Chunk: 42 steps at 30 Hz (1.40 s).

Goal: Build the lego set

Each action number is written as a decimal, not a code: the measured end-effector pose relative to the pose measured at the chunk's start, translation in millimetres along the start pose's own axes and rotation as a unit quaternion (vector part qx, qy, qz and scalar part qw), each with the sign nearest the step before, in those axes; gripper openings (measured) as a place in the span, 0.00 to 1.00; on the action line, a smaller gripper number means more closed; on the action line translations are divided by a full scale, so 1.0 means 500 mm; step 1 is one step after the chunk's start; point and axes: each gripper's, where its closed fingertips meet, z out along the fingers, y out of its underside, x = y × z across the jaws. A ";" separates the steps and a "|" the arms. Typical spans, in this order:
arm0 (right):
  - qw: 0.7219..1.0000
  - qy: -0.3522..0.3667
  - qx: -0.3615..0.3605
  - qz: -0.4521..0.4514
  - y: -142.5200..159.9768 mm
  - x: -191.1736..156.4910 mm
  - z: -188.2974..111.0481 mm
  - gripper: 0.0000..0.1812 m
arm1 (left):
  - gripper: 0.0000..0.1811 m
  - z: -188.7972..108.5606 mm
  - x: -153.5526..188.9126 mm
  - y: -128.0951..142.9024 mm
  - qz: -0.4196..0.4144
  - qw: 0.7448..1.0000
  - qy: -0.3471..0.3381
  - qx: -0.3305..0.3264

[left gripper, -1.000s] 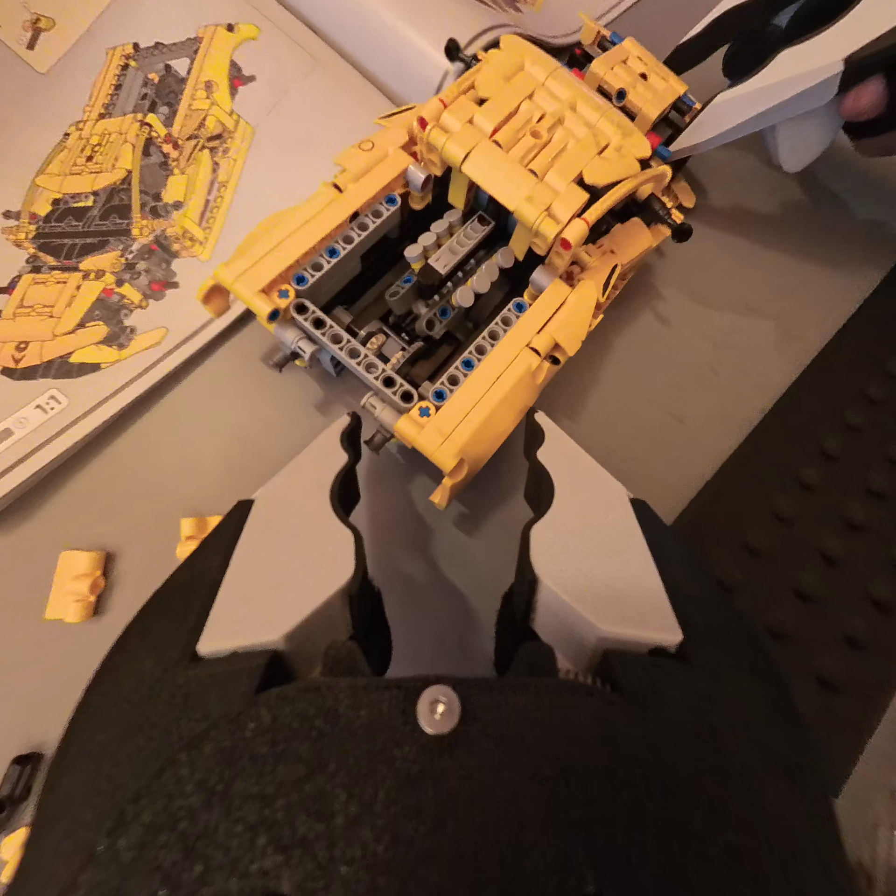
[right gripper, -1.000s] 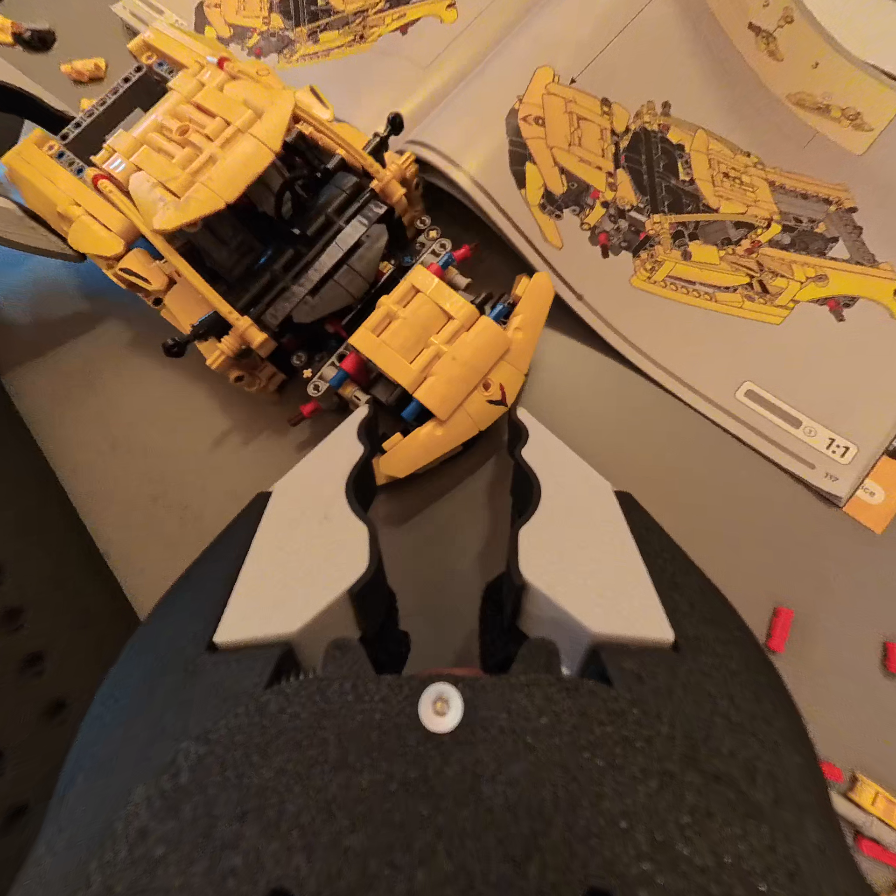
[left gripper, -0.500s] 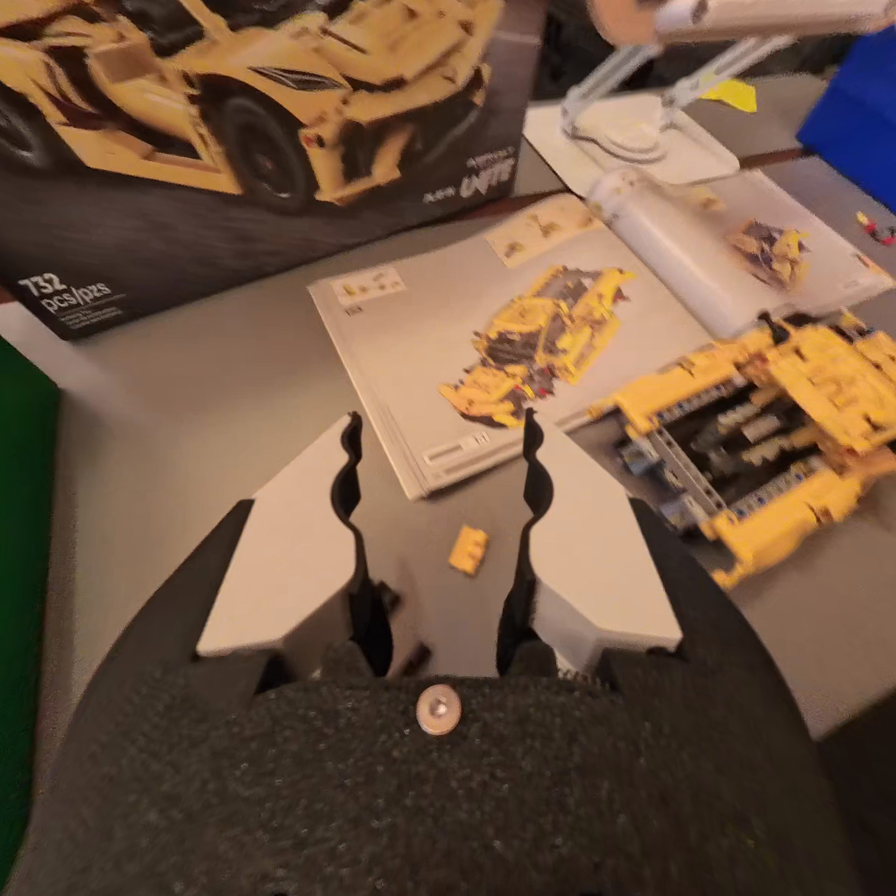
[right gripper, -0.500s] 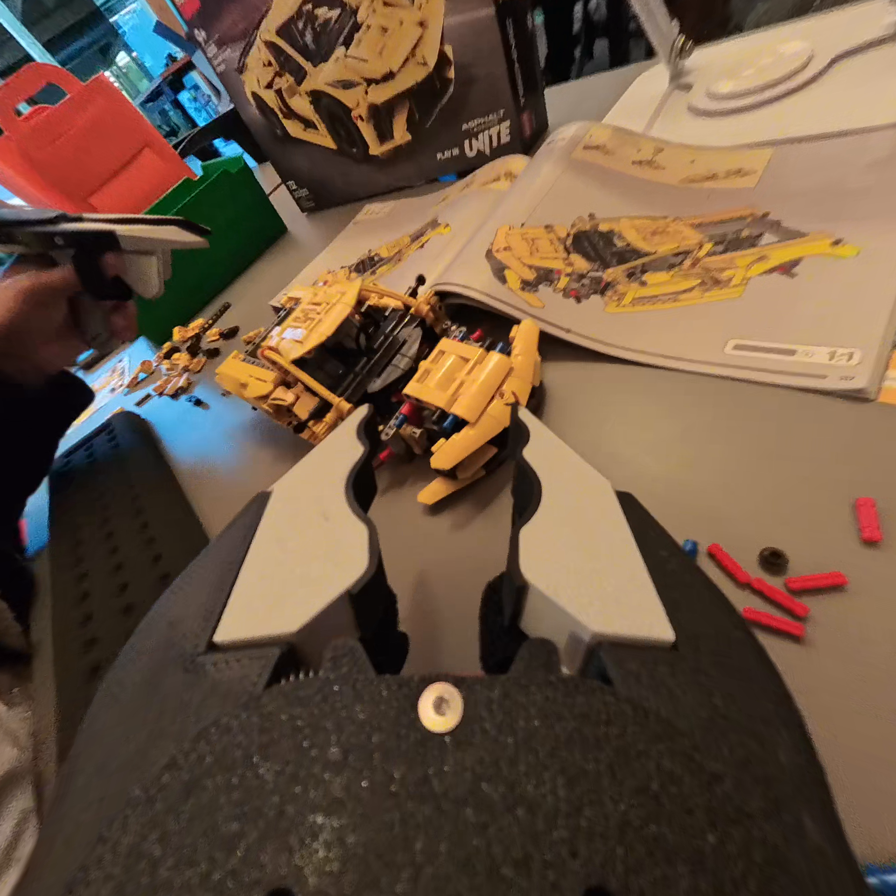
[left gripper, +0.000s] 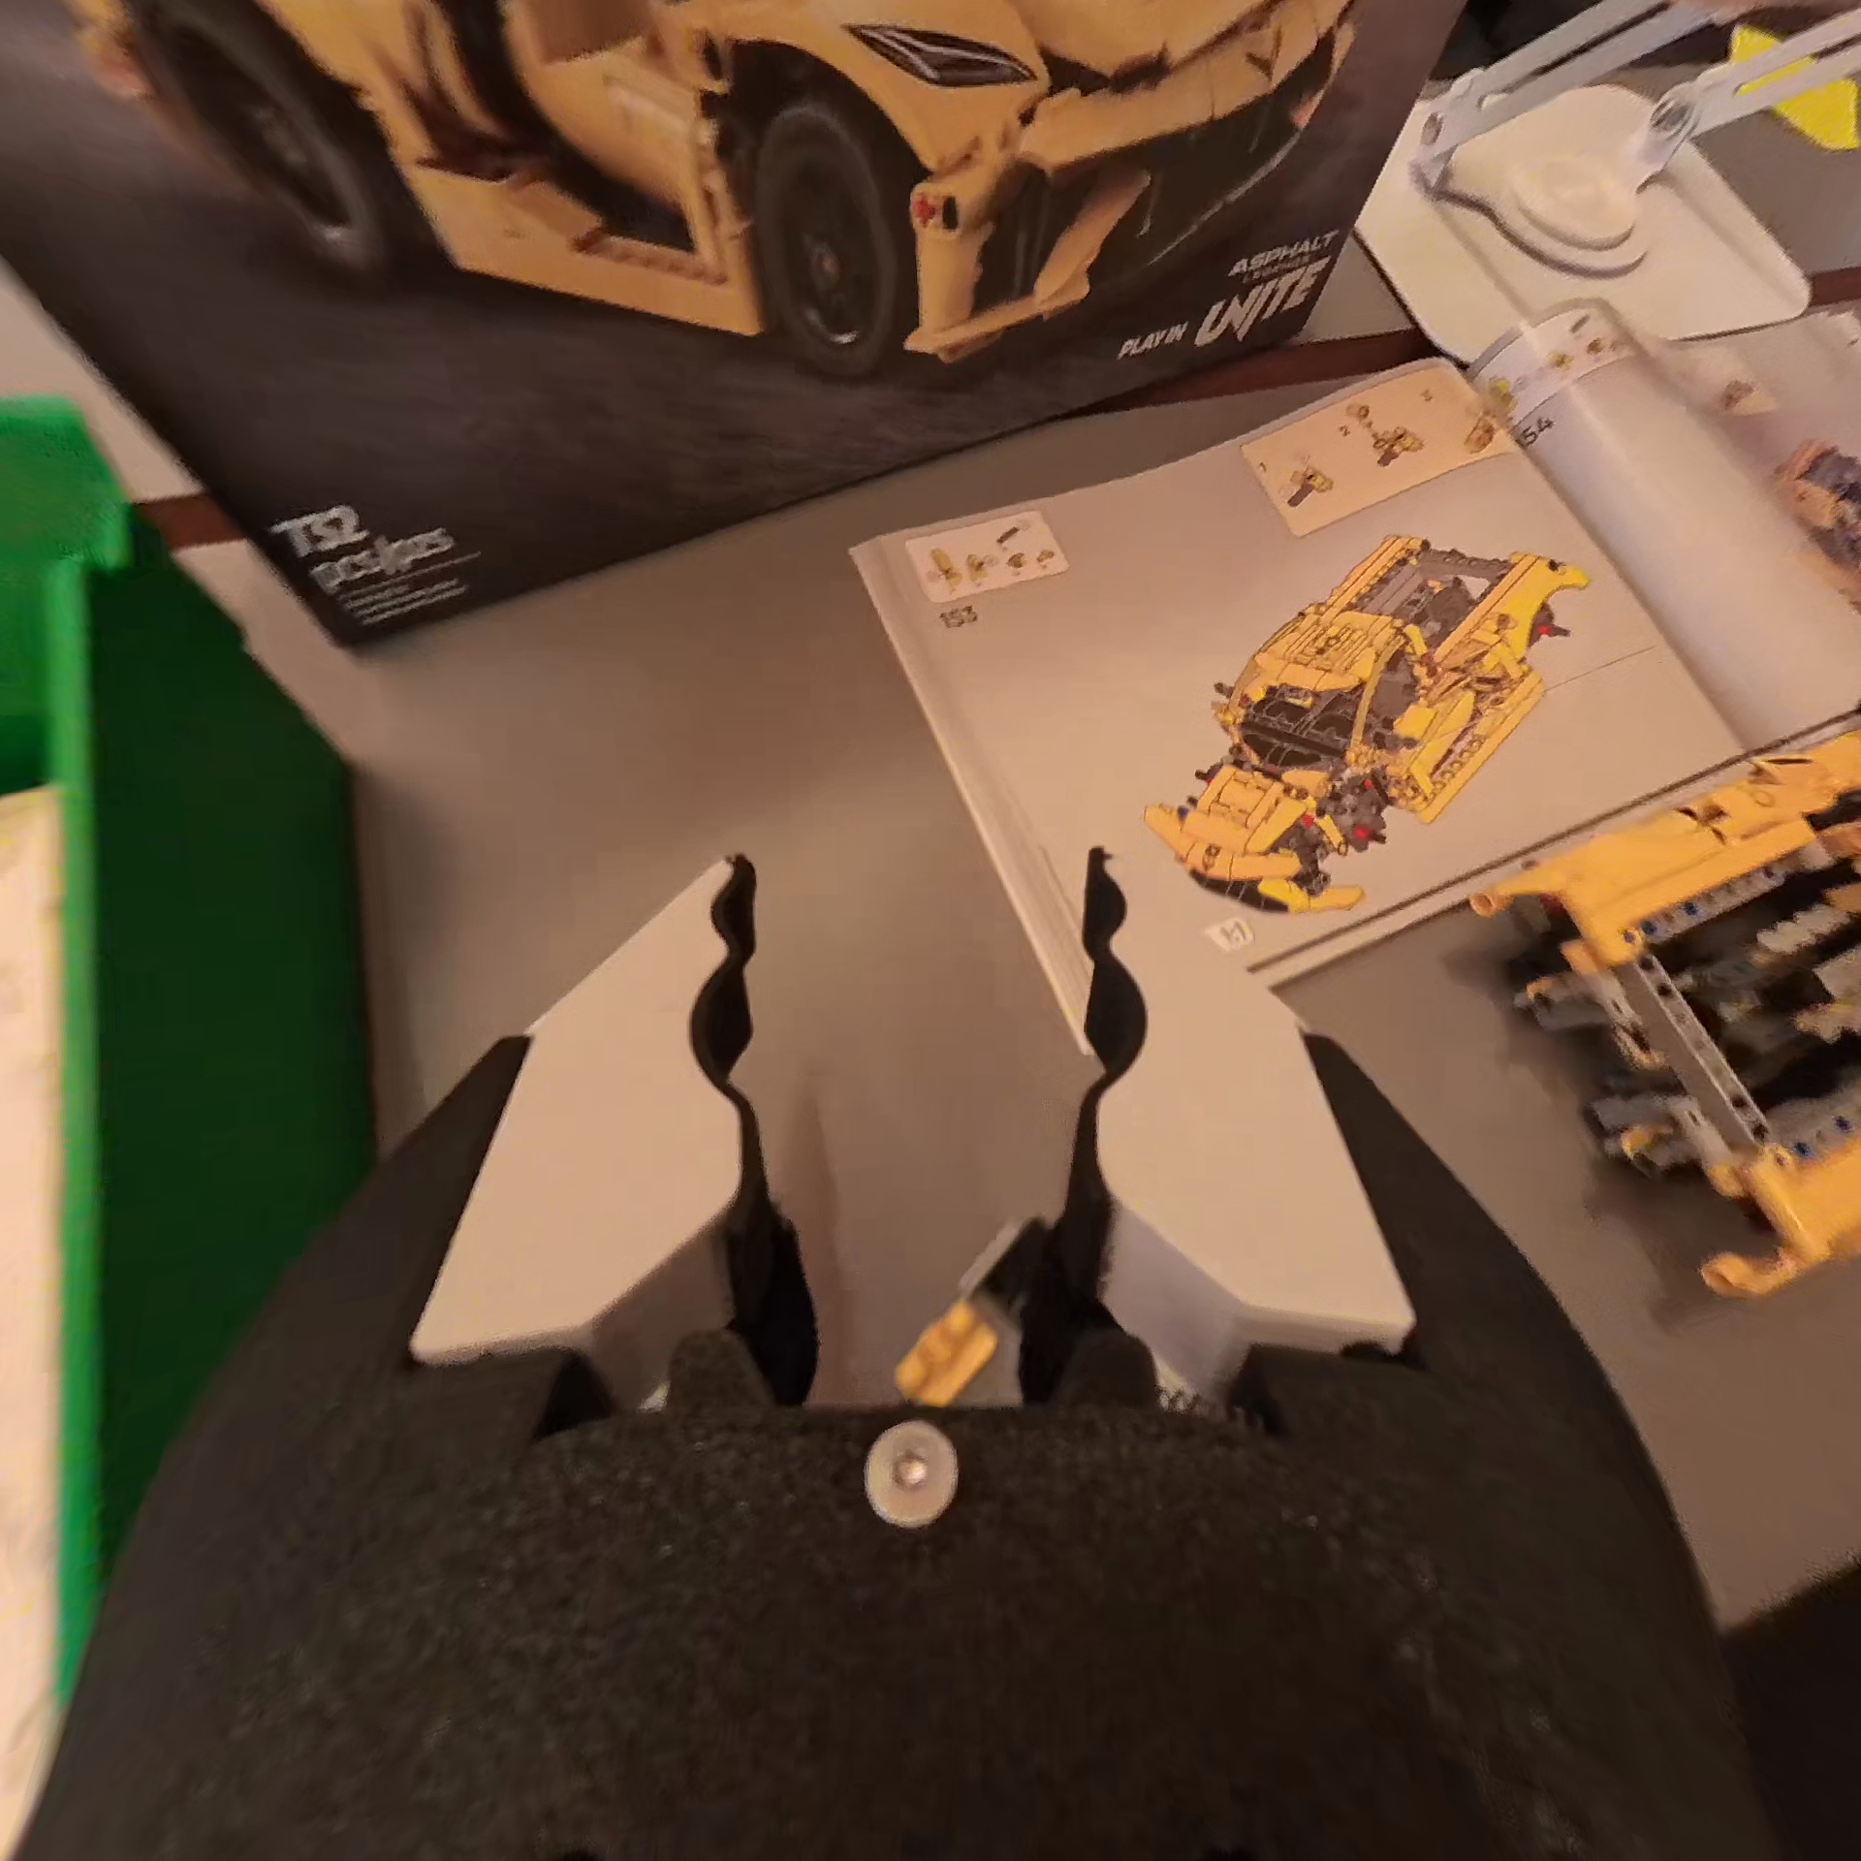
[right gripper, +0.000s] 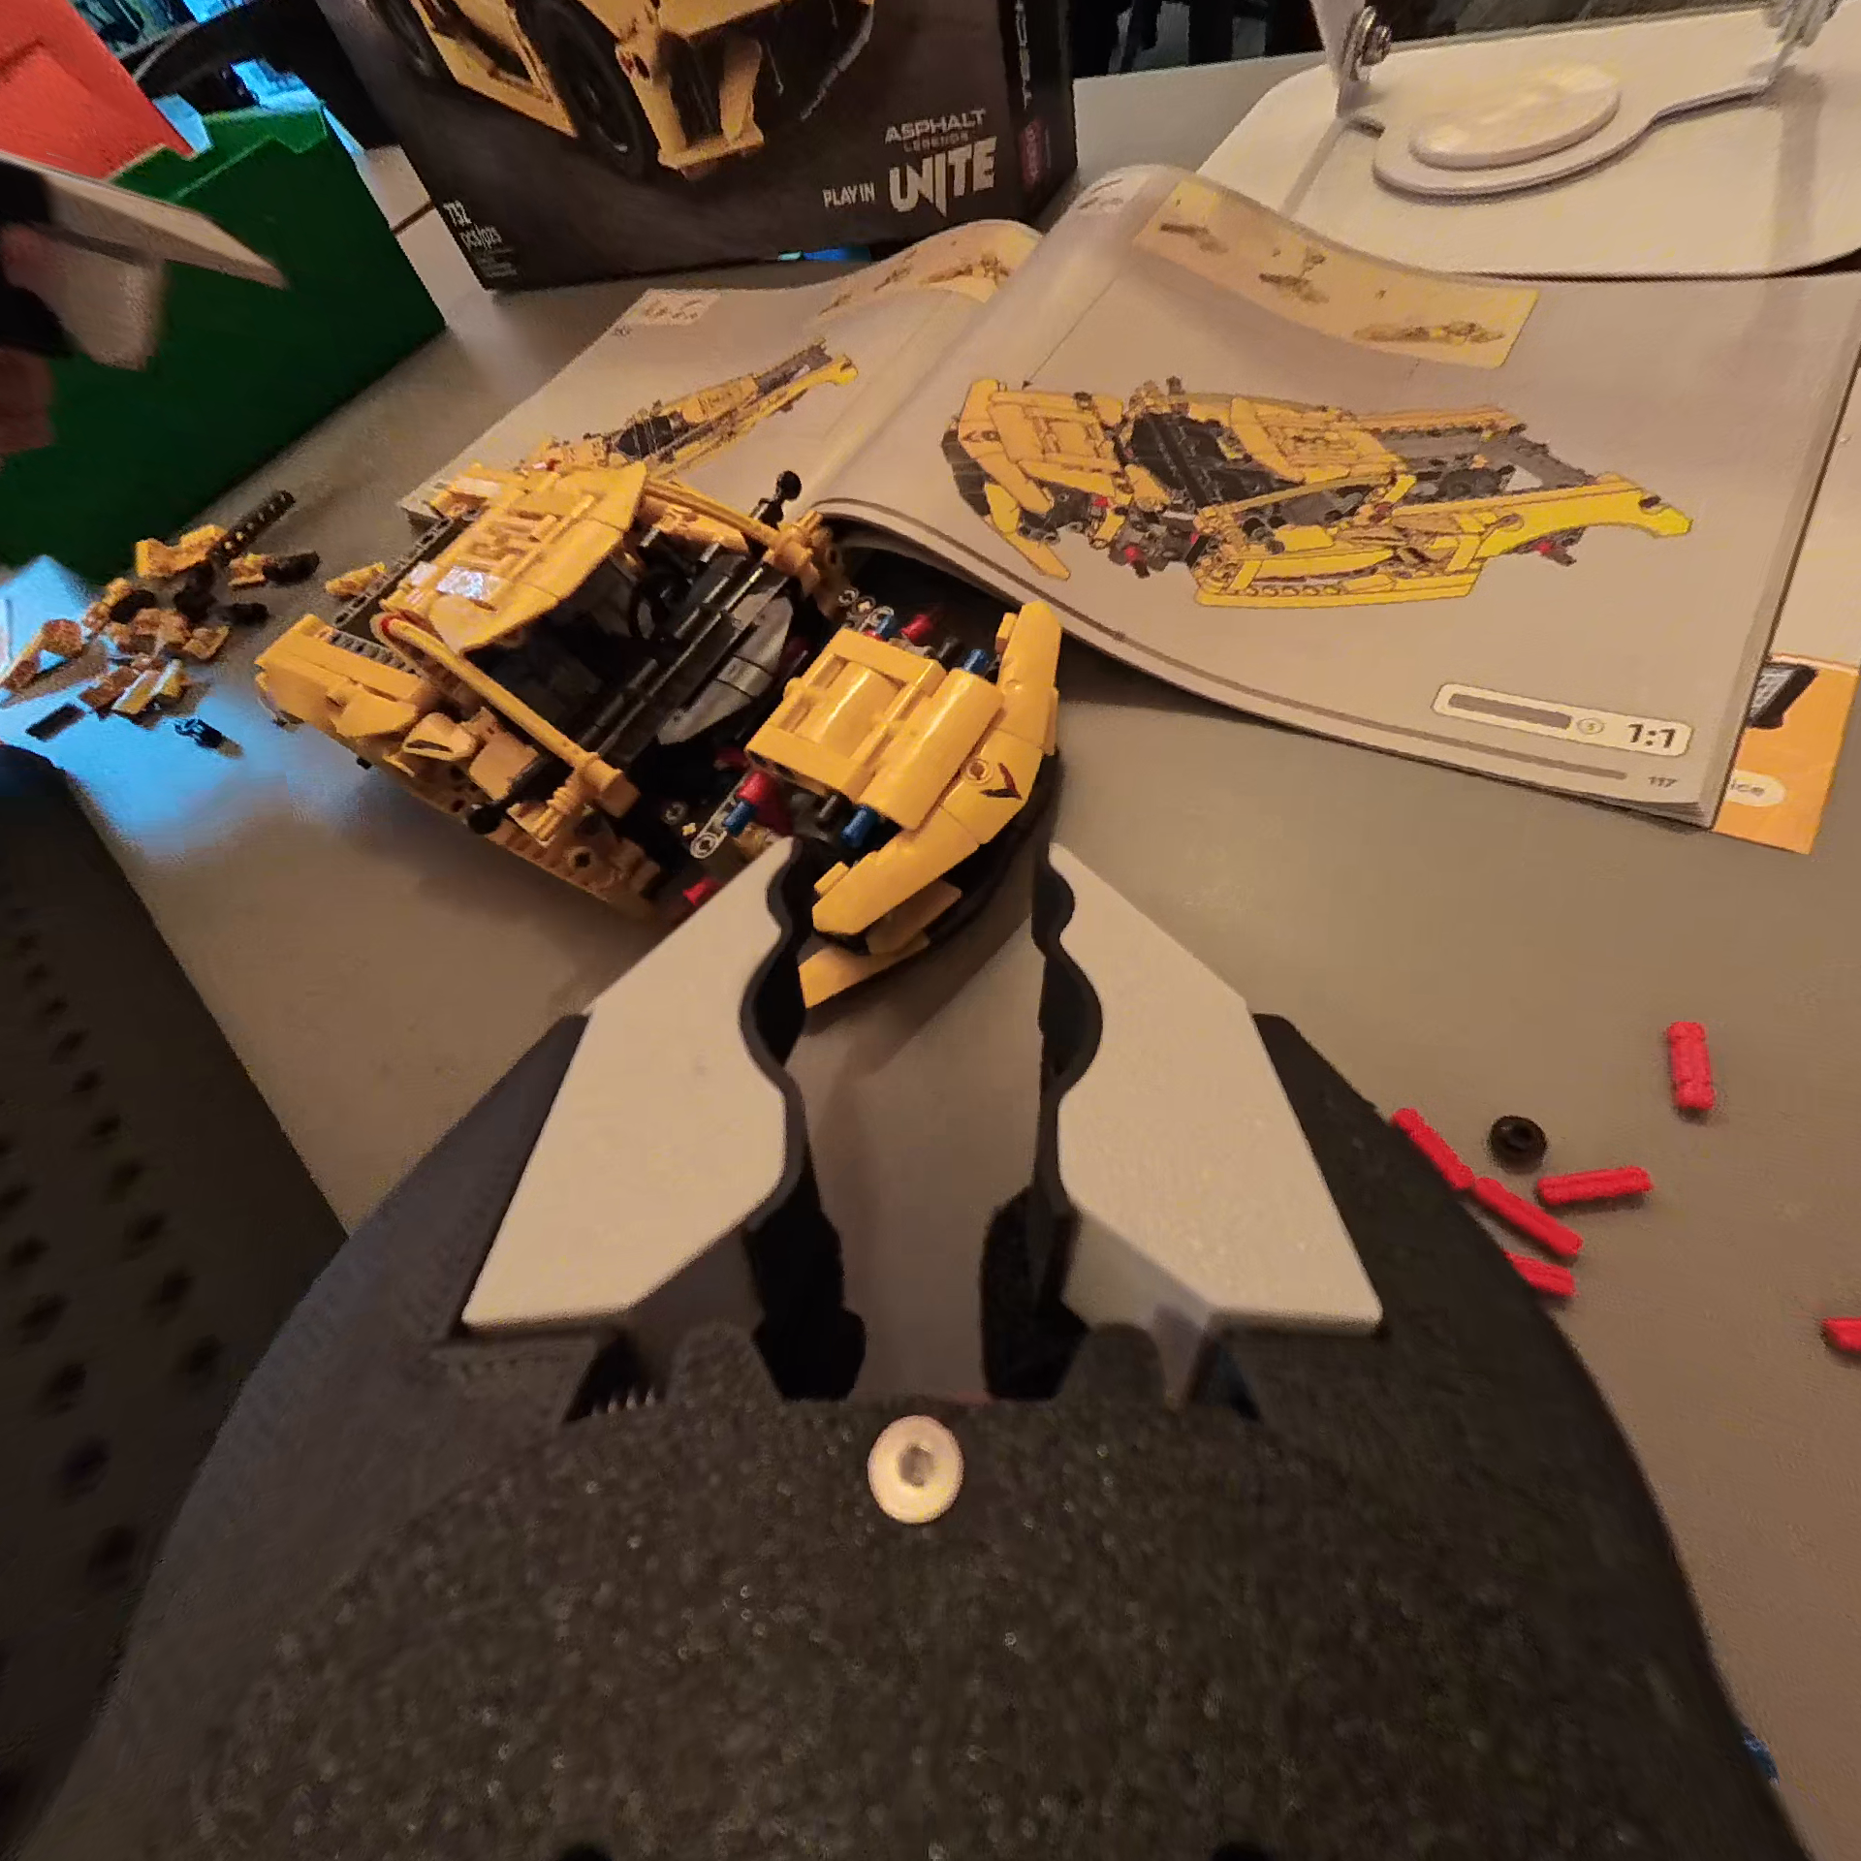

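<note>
At the far left of the right wrist view a pile of loose pieces (right gripper: 151,624) lies by the green bin (right gripper: 232,393). The left claw (left gripper: 911,886) hangs released and empty above bare table (left gripper: 624,725), the half-built yellow car (left gripper: 1702,1017) well off to its right. The right claw (right gripper: 911,876), also released and empty, is much nearer: the car's nose (right gripper: 906,765) sits just ahead, between its tips. The car (right gripper: 645,685) stretches back-left, roof on, dark insides exposed, against the open manual (right gripper: 1309,483). Red pins (right gripper: 1551,1198) lie rightmost.
</note>
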 end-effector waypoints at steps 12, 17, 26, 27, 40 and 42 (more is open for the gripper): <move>1.000 0.001 -0.018 0.004 0.014 0.002 0.007 0.23 | 0.36 -0.317 -0.063 0.193 0.007 0.995 -0.098 0.010; 1.000 0.002 -0.020 0.000 0.016 0.000 0.007 0.23 | 0.36 -0.340 -0.085 0.301 0.002 0.994 -0.100 -0.047; 1.000 0.010 -0.015 -0.003 0.014 0.001 0.002 0.22 | 0.25 -0.256 -0.083 0.395 0.027 0.986 -0.073 -0.146; 1.000 0.010 -0.014 -0.003 0.014 0.001 0.001 0.22 | 0.23 -0.253 -0.085 0.398 0.028 0.986 -0.075 -0.148; 0.915 -0.343 0.032 -0.211 -0.105 -0.434 0.029 0.26 | 0.12 -0.279 0.242 0.250 -0.104 0.920 0.369 -0.083; 0.853 -0.459 -0.023 -0.248 -0.067 -0.535 0.029 0.28 | 0.12 -0.294 0.334 0.244 -0.096 0.863 0.477 -0.137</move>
